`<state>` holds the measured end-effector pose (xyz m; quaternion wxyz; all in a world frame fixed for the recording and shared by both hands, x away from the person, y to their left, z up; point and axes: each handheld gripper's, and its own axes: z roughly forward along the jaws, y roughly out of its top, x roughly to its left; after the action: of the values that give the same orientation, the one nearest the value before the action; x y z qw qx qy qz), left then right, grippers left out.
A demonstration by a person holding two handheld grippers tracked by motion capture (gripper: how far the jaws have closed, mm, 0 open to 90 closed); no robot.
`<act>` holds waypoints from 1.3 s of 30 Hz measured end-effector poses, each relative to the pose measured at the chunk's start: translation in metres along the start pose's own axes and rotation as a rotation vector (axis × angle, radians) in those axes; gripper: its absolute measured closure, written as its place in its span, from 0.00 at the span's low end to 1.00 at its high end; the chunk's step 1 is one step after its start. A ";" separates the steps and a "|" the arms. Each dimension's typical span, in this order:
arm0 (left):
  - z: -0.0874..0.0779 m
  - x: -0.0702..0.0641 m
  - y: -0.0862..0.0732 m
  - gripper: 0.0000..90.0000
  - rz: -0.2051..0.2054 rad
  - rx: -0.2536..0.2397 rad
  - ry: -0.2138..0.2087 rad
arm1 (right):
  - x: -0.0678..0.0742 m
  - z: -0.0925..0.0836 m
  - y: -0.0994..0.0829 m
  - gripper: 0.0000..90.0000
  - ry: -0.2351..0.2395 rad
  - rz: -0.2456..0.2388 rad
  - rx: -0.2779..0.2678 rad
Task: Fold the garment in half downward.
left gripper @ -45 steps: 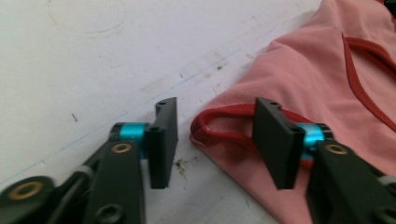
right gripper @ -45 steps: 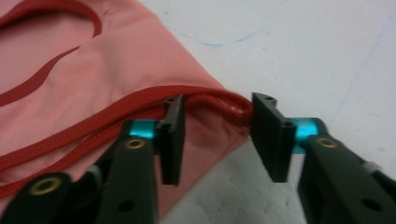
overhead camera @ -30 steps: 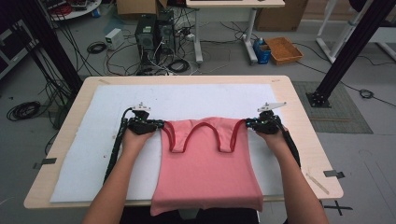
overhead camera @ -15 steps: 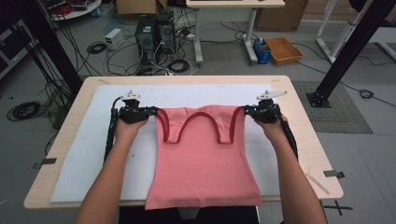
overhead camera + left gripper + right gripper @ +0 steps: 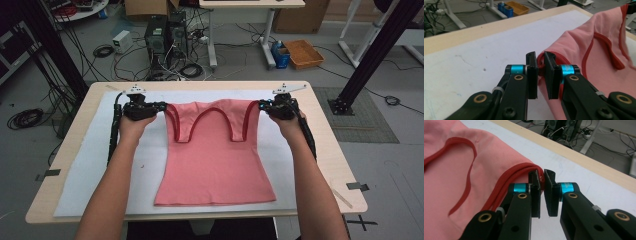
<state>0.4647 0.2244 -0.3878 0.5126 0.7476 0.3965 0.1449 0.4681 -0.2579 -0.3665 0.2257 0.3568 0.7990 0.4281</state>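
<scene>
The left tool [image 5: 161,106] and the right tool [image 5: 261,106] are each closed on a shoulder strap of the pink tank top [image 5: 215,155], whose top is lifted while the hem rests on the white-covered surface [image 5: 90,170]. The grip looks thin, perhaps only on the red trim, so uneven pulling could make a strap slip out. Its long axis runs from the straps at the far side to the hem near the person.

I see a plain salmon-pink tank top [image 5: 215,160] with darker red trim. Under it lies a white sheet [image 5: 100,165] on a pale wood table [image 5: 65,150].
</scene>
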 end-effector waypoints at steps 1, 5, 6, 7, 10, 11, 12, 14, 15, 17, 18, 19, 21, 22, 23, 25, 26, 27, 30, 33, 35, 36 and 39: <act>0.000 0.000 -0.004 0.91 -0.005 0.001 -0.011 | 0.001 0.000 -0.004 0.94 0.006 0.002 -0.001; -0.005 -0.002 -0.015 0.91 -0.010 -0.007 -0.026 | 0.003 -0.004 -0.018 0.94 0.032 0.005 -0.012; -0.007 -0.003 -0.016 0.91 -0.007 -0.004 -0.037 | 0.003 -0.006 -0.020 0.94 0.041 0.002 -0.019; -0.009 -0.005 -0.018 0.91 -0.006 -0.006 -0.043 | 0.004 -0.008 -0.023 0.94 0.047 0.006 -0.021; -0.016 -0.010 -0.025 0.90 0.000 -0.025 -0.061 | 0.008 -0.016 -0.028 0.94 0.066 0.002 -0.044; -0.019 -0.011 -0.027 0.90 0.006 -0.028 -0.066 | 0.010 -0.019 -0.030 0.94 0.071 -0.002 -0.049; -0.019 -0.011 -0.027 0.90 0.006 -0.028 -0.066 | 0.011 -0.021 -0.031 0.94 0.078 -0.004 -0.053; -0.028 -0.017 -0.032 0.90 0.019 -0.038 -0.074 | 0.016 -0.027 -0.033 0.94 0.088 -0.015 -0.064; -0.031 -0.019 -0.033 0.90 0.020 -0.040 -0.079 | 0.018 -0.030 -0.034 0.94 0.093 -0.022 -0.067; -0.037 -0.025 -0.036 0.90 0.031 -0.051 -0.089 | 0.023 -0.037 -0.037 0.94 0.104 -0.038 -0.080; -0.040 -0.028 -0.038 0.90 0.041 -0.048 -0.097 | 0.026 -0.041 -0.038 0.94 0.106 -0.041 -0.080; -0.043 -0.031 -0.040 0.90 0.049 -0.054 -0.105 | 0.028 -0.045 -0.040 0.94 0.112 -0.053 -0.083; -0.050 -0.037 -0.045 0.90 0.058 -0.066 -0.120 | 0.034 -0.054 -0.044 0.94 0.116 -0.066 -0.091; -0.050 -0.037 -0.045 0.90 0.058 -0.066 -0.120 | 0.036 -0.058 -0.046 0.94 0.120 -0.077 -0.096; -0.058 -0.044 -0.050 0.90 0.069 -0.074 -0.134 | 0.038 -0.062 -0.049 0.94 0.122 -0.087 -0.097; -0.065 -0.050 -0.056 0.90 0.076 -0.078 -0.148 | 0.044 -0.070 -0.055 0.94 0.124 -0.109 -0.094; -0.065 -0.050 -0.056 0.90 0.076 -0.078 -0.148 | 0.047 -0.073 -0.058 0.94 0.127 -0.115 -0.097; -0.070 -0.056 -0.064 0.90 0.081 -0.078 -0.156 | 0.050 -0.075 -0.062 0.94 0.132 -0.120 -0.097; -0.075 -0.062 -0.073 0.90 0.080 -0.074 -0.174 | 0.055 -0.080 -0.069 0.94 0.144 -0.135 -0.106; -0.083 -0.069 -0.084 0.90 0.083 -0.075 -0.180 | 0.065 -0.087 -0.080 0.94 0.158 -0.142 -0.118; -0.086 -0.073 -0.089 0.90 0.087 -0.068 -0.180 | 0.072 -0.090 -0.088 0.94 0.165 -0.152 -0.112; -0.086 -0.076 -0.091 0.90 0.091 -0.060 -0.183 | 0.075 -0.092 -0.091 0.94 0.167 -0.153 -0.107; -0.087 -0.082 -0.097 0.90 0.098 -0.043 -0.196 | 0.081 -0.096 -0.096 0.94 0.179 -0.163 -0.104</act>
<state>0.3146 0.2358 -0.4208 0.5571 0.7656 0.3043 0.1044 0.3158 -0.2830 -0.4012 0.2060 0.2387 0.8190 0.4794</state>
